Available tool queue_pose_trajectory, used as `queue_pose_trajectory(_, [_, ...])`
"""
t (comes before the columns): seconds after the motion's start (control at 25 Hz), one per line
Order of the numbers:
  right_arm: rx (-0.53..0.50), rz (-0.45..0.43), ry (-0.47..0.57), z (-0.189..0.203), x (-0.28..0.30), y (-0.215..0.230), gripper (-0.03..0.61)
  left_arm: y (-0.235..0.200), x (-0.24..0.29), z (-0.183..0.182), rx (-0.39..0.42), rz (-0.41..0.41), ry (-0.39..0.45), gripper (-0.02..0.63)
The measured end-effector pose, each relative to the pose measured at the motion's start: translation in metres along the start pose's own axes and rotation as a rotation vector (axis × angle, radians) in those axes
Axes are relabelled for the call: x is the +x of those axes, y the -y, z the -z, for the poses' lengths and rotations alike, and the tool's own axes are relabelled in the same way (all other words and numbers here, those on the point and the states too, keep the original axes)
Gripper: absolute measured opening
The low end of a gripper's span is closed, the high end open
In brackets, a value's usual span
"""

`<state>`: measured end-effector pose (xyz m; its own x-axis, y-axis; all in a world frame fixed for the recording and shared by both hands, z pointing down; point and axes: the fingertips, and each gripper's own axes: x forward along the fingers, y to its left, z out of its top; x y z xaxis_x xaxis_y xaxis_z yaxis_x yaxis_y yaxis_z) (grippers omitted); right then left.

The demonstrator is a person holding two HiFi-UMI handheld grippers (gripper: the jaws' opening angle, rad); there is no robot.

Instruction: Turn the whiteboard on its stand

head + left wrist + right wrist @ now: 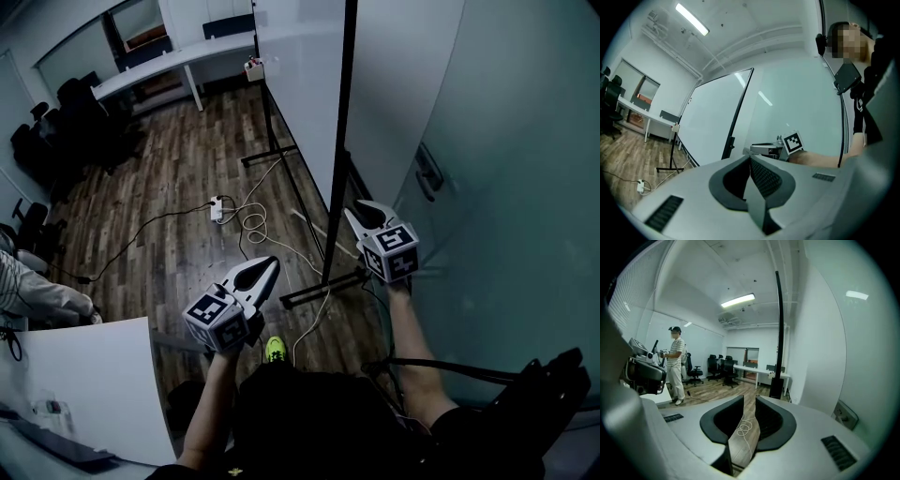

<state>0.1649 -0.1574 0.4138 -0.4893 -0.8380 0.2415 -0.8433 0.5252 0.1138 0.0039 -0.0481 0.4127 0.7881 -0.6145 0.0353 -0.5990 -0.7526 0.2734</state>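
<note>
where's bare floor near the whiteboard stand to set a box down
Bare wood floor lies between the office chairs and the power strip. Crowded: cables coil beside the stand's foot, and the whiteboard stands close to the wall.

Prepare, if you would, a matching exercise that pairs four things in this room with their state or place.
Things:
1. whiteboard
2. left gripper
3. right gripper
4. power strip

States or places:
A. white, lying on the wooden floor
B. jaws together
C. jaws slightly apart, nothing between them
D. standing upright ahead of the person

Pairs: 1-D, 2-B, 3-C, 4-A
</note>
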Motion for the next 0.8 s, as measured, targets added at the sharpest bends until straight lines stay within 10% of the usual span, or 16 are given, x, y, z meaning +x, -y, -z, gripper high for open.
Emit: queue_pose_trajectory(0.8, [0.029, -0.139, 0.001, 0.026, -0.108, -0.039, 0.015, 0.114, -0.018, 0.032, -0.042, -0.052, 0.012, 0.012])
